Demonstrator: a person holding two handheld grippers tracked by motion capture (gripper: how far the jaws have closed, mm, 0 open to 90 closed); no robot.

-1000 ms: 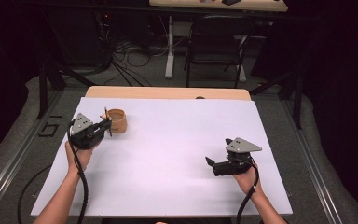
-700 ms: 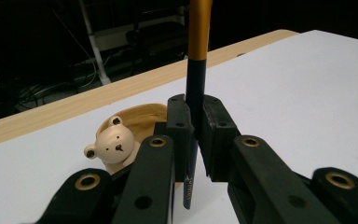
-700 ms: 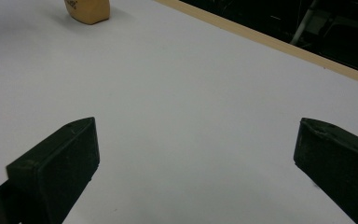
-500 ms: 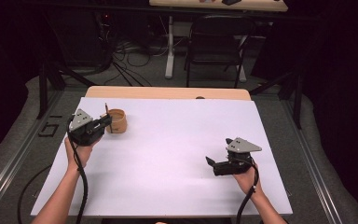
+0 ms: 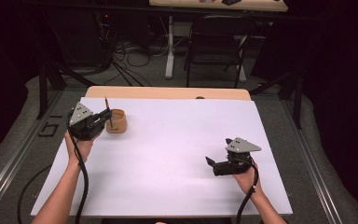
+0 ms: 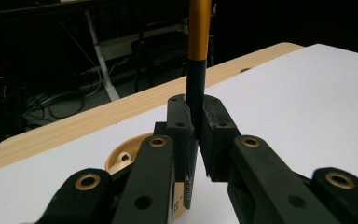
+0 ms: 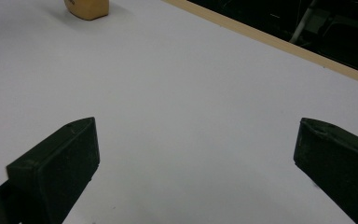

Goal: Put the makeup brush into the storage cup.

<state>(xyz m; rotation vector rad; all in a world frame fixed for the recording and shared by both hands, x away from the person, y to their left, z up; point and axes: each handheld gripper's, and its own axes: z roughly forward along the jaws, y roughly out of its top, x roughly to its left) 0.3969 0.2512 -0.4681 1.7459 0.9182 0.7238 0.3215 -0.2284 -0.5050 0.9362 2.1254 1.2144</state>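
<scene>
Already gripped: pen held above the cup, drop-in not yet done

Left tongs [image 5: 103, 116], high view: at the far left of the table [image 5: 168, 186], close beside a small tan cup [image 5: 116, 120]. Pressed together on a slim pen [image 6: 196, 88]. The left gripper view shows it upright between the pads, dark lower barrel, gold-orange upper part, the lower end reaching down below the jaws. The cup [image 6: 126, 161] lies just beyond and beneath the jaws there, its open mouth partly in sight; something pale sits inside, too small to make out.

Right tongs [image 5: 210, 162]: near right of the table, well apart from the cup. Spread wide in the right gripper view, nothing between the jaws, bare white surface underneath. The cup [image 7: 86, 8] shows at the far top-left edge of that view.

Judgement on progress: the pick-up counts as done, since the pen is off the table and firmly pinched. Whether its tip is over the cup mouth or just beside the rim cannot be told from these views. Remaining: line the pen up with the opening, lower it, release. Right hand appears idle.
</scene>
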